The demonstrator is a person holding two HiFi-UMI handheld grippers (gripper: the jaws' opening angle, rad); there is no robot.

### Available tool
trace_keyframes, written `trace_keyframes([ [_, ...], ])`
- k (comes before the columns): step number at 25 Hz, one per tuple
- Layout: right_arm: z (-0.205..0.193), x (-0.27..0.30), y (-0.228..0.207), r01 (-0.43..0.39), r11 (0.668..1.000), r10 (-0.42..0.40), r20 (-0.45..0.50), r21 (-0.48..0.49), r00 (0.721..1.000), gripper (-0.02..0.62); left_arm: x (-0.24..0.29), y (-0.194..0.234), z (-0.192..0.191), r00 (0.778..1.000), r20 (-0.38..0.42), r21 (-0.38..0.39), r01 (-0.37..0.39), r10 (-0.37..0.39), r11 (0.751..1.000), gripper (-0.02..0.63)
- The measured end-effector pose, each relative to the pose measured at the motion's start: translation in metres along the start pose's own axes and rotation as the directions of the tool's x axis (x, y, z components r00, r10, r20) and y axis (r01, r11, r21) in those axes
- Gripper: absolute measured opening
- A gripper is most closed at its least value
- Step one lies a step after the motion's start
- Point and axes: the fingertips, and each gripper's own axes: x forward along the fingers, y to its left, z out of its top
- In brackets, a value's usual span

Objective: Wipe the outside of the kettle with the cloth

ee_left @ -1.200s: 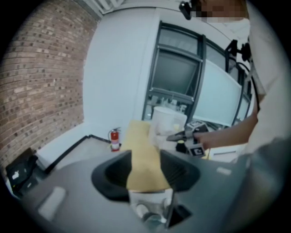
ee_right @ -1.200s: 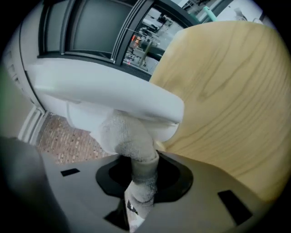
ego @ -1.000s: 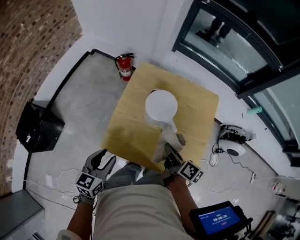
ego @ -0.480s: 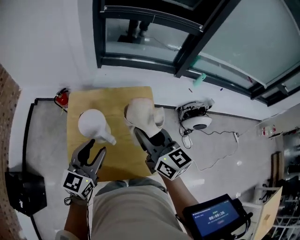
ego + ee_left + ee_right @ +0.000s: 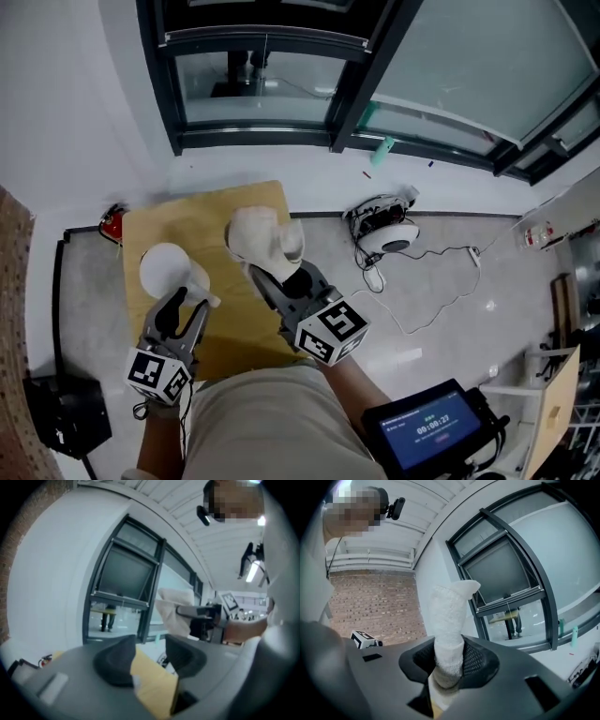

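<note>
Table (image 5: pixel 187 220) edges: the far-L corner is near a red fire extinguisher (image 5: pixel 111 223). The far edge runs close to the white wall under the dark-framed window (image 5: pixel 262 84). The R edge faces open grey floor (image 5: pixel 450 328), w/ a round white device (image 5: pixel 392 237) and its cables lying well apart from the table. The near edge is by the person's lap.

Kettle (image 5: pixel 165 270), white, stands on the table's L part, close to the L edge. Bare wood lies to its R and beyond it.

L tool (image 5: pixel 185 309) is over the near-L part of the table, jaws wide, w/ nothing btwn them but the table seen past them. In the head view its tips sit just beside the kettle's near side; contact can't be told.

R tool (image 5: pixel 270 274) is clamped on the cloth (image 5: pixel 262 239), a pale bunched wad standing up out of the jaws. It is held over the table's R half, apart from the kettle.

Room: brick wall (image 5: pixel 11 309) on the L, a black box (image 5: pixel 61 422) on the floor at near L, a screen device (image 5: pixel 427 436) at near R.
</note>
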Motion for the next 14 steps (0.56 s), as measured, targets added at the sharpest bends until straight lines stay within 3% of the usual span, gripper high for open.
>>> trace_keyframes([
  [14,-0.018,0.0,-0.001,-0.01,0.999,0.011,-0.026,0.034,1.0,0.112,-0.005,-0.001,-0.016,0.999,-0.027,-0.036,-0.027,0.026,0.999,0.184],
])
